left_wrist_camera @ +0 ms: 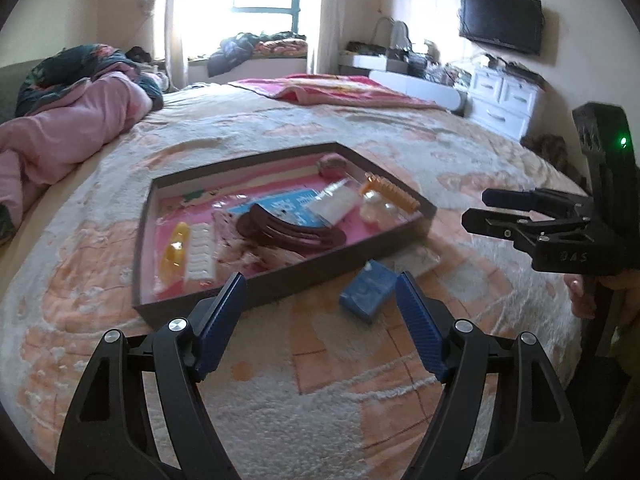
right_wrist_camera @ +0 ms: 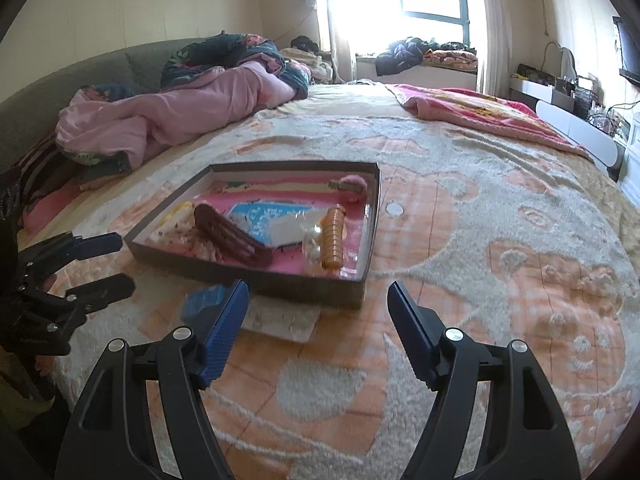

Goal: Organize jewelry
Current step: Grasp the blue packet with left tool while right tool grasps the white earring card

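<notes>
- A shallow brown tray (left_wrist_camera: 426,222) sits on the bed's patterned blanket (left_wrist_camera: 360,392); every other place below is given relative to this tray.
- Inside the tray lie a dark maroon hair clip (left_wrist_camera: 288,230), an orange comb clip (left_wrist_camera: 394,196), a yellow clip (left_wrist_camera: 174,254) beside a white toothed piece (left_wrist_camera: 199,254), a clear packet (left_wrist_camera: 336,202) and a blue card (left_wrist_camera: 294,206); the small pieces are blurred and their exact kind is hard to tell.
- A pink round thing (right_wrist_camera: 352,186) lies in the tray's far corner, too soft in focus to identify.
- A blue packet (left_wrist_camera: 366,290) lies on the blanket just outside the tray's near wall; in the right wrist view the finger (right_wrist_camera: 224,320) of that gripper partly covers it.
- A pale flat card (right_wrist_camera: 280,320) lies beside the blue packet, just outside the same wall; its markings cannot be read.
- The left gripper (left_wrist_camera: 320,320) hovers in front of the tray's near wall, jaws spread, nothing between them.
- The right gripper (right_wrist_camera: 318,324) hovers in front of the same wall, jaws apart and empty.
- The person's hand (left_wrist_camera: 580,296) shows only as fingertips at the view's edge, off to one side of the tray.
</notes>
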